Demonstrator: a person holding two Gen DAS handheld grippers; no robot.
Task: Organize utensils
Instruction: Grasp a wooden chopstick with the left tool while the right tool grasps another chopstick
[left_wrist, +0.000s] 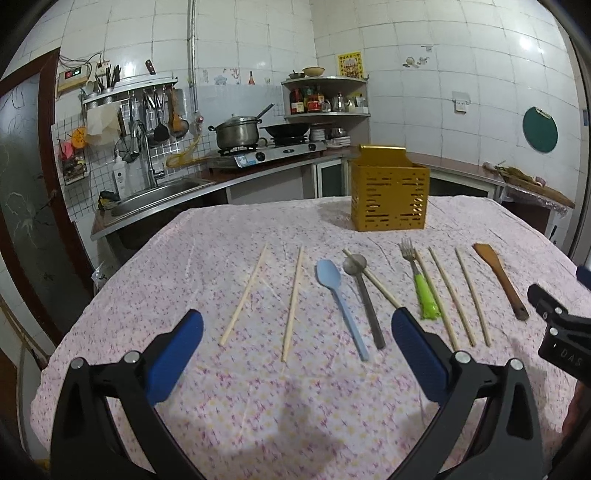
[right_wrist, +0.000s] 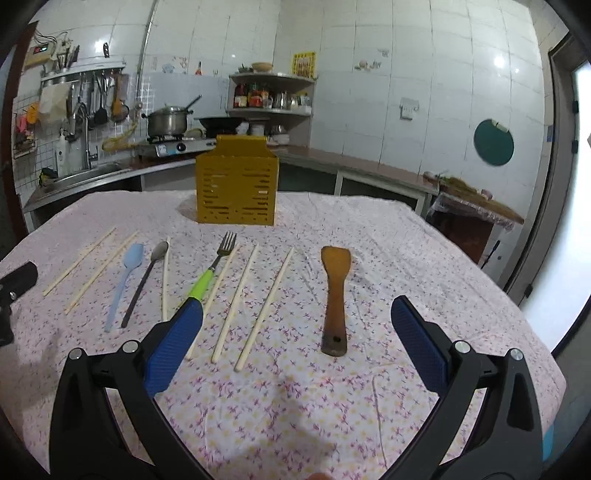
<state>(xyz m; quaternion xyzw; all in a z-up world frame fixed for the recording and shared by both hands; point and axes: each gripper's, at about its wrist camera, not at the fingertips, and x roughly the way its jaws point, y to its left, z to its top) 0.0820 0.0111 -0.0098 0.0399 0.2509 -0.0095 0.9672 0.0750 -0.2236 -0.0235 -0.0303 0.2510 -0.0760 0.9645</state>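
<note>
**Left wrist view: both tools spread wide above a row of utensils**

Nearest the camera, the left tool hangs over the desk with its blue pads far apart and nothing between them. The right tool is spread just as wide and holds nothing, hovering over its own end of the flowered cloth.

Just beyond the fingertips the utensils lie in a row, handles toward the cameras. From the left: two separate chopsticks, a light blue spoon, and a metal spoon whose bowl rests across another chopstick. Next comes a green-handled fork touching a chopstick on its right, then two more chopsticks, then a wooden spatula at the far right, apart from the rest.

Farther back, upright near the middle of the desk, stands a yellow slotted holder, well apart from the row.

Behind it, a pot and a wok sit on the stove.
</note>
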